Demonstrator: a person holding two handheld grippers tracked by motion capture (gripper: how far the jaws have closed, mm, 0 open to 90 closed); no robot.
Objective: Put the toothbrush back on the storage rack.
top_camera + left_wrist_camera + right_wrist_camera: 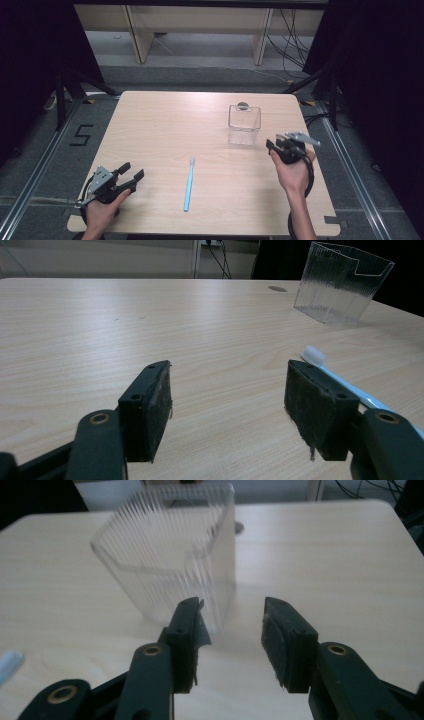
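Note:
A light blue toothbrush (189, 184) lies flat near the middle of the wooden table (165, 125), bristle end pointing away from me. A clear ribbed plastic cup (244, 124) stands upright at the back right. My left gripper (131, 171) rests at the front left, open and empty; in the left gripper view the toothbrush (345, 385) runs behind its right jaw and the cup (340, 282) is far off. My right gripper (276, 143) hovers just in front of the cup's right side, open with nothing between its jaws. In the right gripper view the cup (170, 555) stands close ahead.
A small dark round mark (243, 105) sits on the table behind the cup. Black stands and cables flank the table, and pale furniture legs stand beyond its far edge.

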